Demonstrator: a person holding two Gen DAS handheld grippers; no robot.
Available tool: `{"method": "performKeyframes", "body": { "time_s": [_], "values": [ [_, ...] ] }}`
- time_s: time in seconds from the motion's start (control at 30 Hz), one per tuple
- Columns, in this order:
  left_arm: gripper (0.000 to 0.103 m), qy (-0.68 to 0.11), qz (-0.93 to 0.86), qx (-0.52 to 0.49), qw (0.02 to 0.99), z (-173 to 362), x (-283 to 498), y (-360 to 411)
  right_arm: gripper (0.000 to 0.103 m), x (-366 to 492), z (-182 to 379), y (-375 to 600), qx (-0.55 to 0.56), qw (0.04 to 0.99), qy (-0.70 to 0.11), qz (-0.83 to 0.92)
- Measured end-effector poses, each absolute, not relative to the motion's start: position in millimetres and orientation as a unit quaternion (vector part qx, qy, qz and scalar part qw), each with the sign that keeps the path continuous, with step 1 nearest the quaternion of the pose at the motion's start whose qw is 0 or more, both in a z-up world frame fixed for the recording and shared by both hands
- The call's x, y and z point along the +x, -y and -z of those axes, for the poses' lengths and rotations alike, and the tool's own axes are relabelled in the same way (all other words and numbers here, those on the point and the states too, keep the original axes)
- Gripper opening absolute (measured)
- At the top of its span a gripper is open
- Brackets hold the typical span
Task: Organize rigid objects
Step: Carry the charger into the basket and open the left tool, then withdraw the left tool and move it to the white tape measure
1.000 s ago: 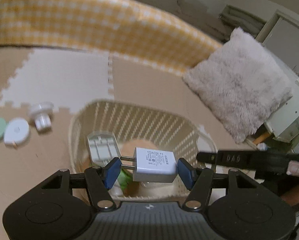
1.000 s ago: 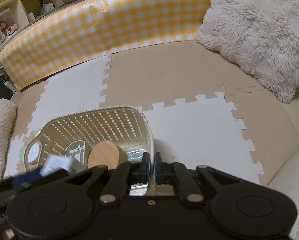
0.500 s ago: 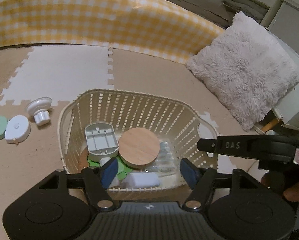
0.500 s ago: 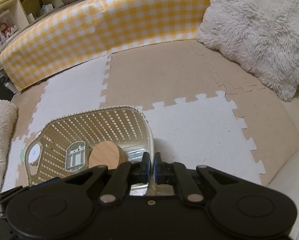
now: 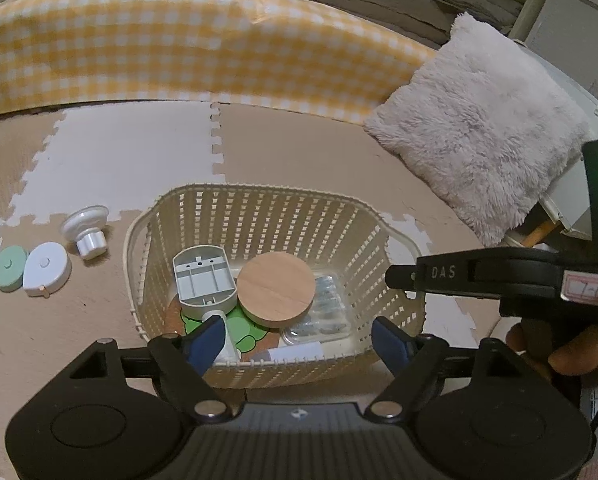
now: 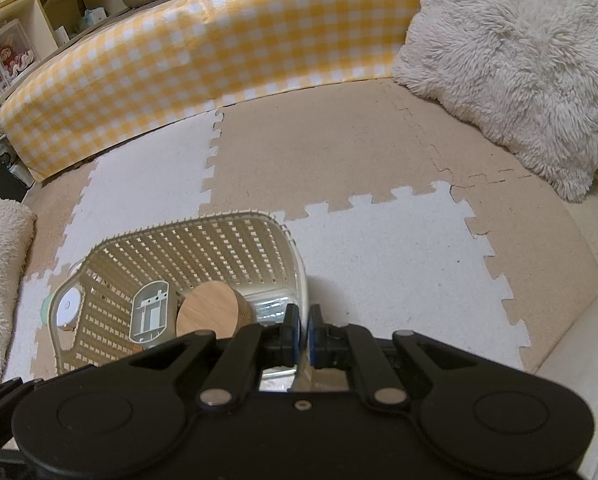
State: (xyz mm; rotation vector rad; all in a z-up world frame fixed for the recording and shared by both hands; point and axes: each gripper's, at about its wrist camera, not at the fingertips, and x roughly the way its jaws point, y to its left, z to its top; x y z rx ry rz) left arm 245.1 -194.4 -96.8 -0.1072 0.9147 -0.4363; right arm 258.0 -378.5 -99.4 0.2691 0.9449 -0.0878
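Observation:
A cream slatted basket (image 5: 267, 200) stands on the foam mat. Inside lie a round wooden lid (image 5: 275, 288), a grey plastic tray part (image 5: 203, 276), a clear plastic box (image 5: 323, 308), a green flat piece (image 5: 247, 328) and a white charger (image 5: 295, 352) against the near wall. My left gripper (image 5: 299, 336) hovers over the near rim, its jaws opening with nothing pressed between them. My right gripper (image 6: 303, 336) is shut on the basket's (image 6: 179, 224) right rim; in the left wrist view its black finger (image 5: 403, 276) sits at that rim.
Left of the basket on the mat lie a white suction knob (image 5: 87, 228), a white oval disc (image 5: 45, 268) and a green disc (image 5: 9, 268). A yellow checked bumper (image 5: 179, 52) runs along the back. A fluffy cushion (image 5: 479, 128) lies at the right.
My left gripper held the white charger over the basket; its jaws spread and the charger dropped into the basket by the near wall. The right gripper kept its grip on the rim.

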Motion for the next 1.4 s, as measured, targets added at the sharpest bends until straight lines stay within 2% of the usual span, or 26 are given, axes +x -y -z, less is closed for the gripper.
{"method": "performKeyframes", "body": {
  "time_s": [0.1, 0.8, 1.13, 1.4],
  "values": [
    [0.087, -0.436, 0.21, -0.05, 0.874, 93.6, 242.9, 193.0, 0.005, 258.0, 99.5, 378.5, 0.129, 0.881, -0.453, 0.042],
    [0.103, -0.363, 0.187, -0.039, 0.912, 40.2, 233.6, 149.8, 0.005, 258.2, 99.6, 378.3, 0.126, 0.881, -0.454, 0.041],
    [0.103, -0.361, 0.118, -0.065, 0.923, 33.0, 272.7, 88.4, 0.005, 258.1, 99.9, 377.7, 0.126, 0.881, -0.454, 0.041],
    [0.103, -0.392, 0.063, -0.083, 0.914, 53.5, 306.1, 36.2, 0.005, 258.1, 100.0, 375.8, 0.119, 0.882, -0.453, 0.041]
  ]
}}
